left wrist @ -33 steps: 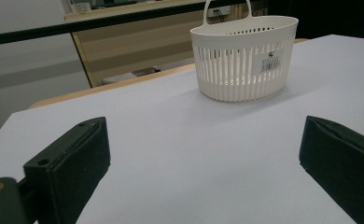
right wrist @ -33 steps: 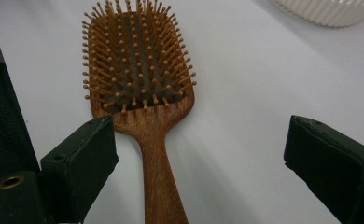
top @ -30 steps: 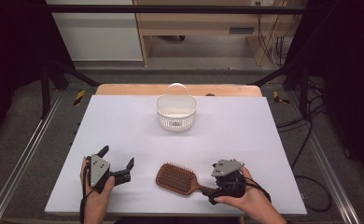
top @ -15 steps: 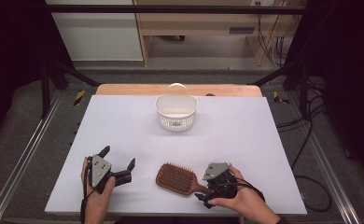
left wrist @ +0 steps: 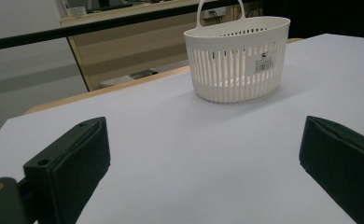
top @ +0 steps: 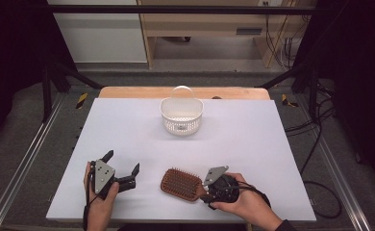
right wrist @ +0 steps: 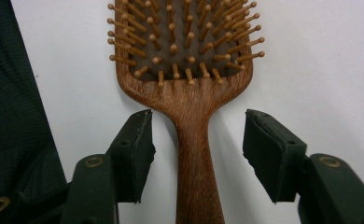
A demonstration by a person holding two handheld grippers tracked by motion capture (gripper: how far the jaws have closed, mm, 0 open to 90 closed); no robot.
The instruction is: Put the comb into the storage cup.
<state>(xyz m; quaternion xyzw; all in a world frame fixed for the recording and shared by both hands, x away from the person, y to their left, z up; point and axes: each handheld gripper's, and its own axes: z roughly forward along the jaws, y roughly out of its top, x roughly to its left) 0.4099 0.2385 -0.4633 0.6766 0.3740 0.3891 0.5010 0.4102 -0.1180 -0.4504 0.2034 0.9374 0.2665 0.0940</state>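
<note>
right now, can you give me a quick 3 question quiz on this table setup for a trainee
1. True or false: the right tongs are already shut on the handle of the hairbrush.
2. Multiple choice: the white basket stands A) at the far middle of the table, B) beside the left tongs, C) on top of the hairbrush.
3. Fill in: the hairbrush lies with its bristles facing ____.

Key
1. False: the jaws stand open on either side of the handle, gaps showing.
2. A
3. up
</note>
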